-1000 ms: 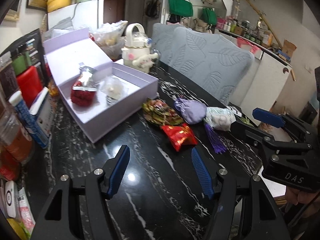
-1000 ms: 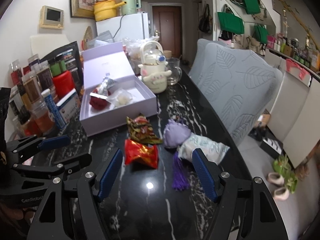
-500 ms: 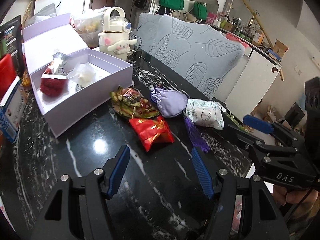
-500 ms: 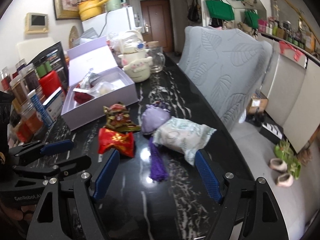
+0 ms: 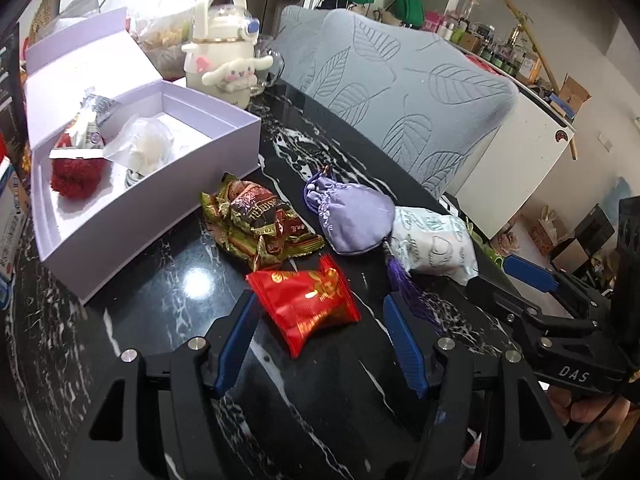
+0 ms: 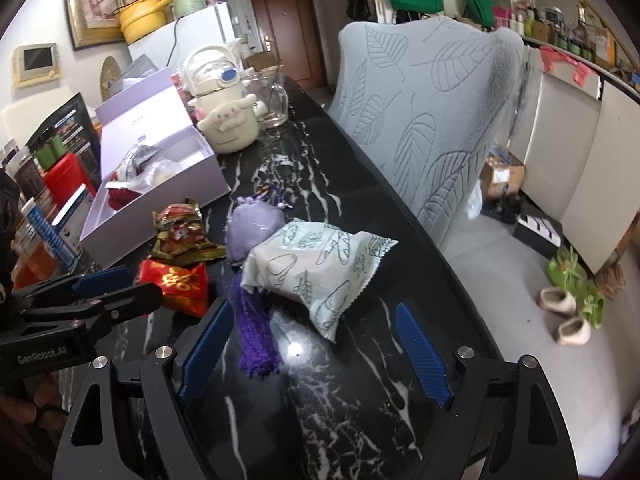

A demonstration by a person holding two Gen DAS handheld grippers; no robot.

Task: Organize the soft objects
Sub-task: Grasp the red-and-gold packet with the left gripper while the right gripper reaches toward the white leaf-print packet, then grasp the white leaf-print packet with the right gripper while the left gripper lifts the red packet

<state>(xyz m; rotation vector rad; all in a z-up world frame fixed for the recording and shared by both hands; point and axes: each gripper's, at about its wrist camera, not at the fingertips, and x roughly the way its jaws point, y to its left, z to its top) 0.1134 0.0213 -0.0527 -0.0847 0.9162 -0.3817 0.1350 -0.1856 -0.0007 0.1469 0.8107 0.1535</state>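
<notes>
On the black marble table lie a red foil packet (image 5: 310, 302), a green-brown foil packet (image 5: 260, 220), a purple pouch (image 5: 352, 216) with a tassel, and a white leaf-print packet (image 5: 436, 244). My left gripper (image 5: 320, 338) is open, its jaws on either side of the red packet's near end. My right gripper (image 6: 312, 350) is open just short of the white leaf-print packet (image 6: 320, 268), with the purple tassel (image 6: 256, 332) by its left finger. An open lilac box (image 5: 132, 200) holds a red fluffy item and a clear-wrapped white item.
A cream character kettle (image 5: 224, 52) and a glass jug (image 6: 272, 96) stand behind the box. Bottles and cartons (image 6: 48, 200) line the table's left side. A grey leaf-pattern chair (image 6: 424, 112) stands along the right edge, with floor and slippers beyond.
Both grippers have moved forward toward the packets. The left now brackets the red packet; the right has come close to the white packet. Nothing has been gripped.
</notes>
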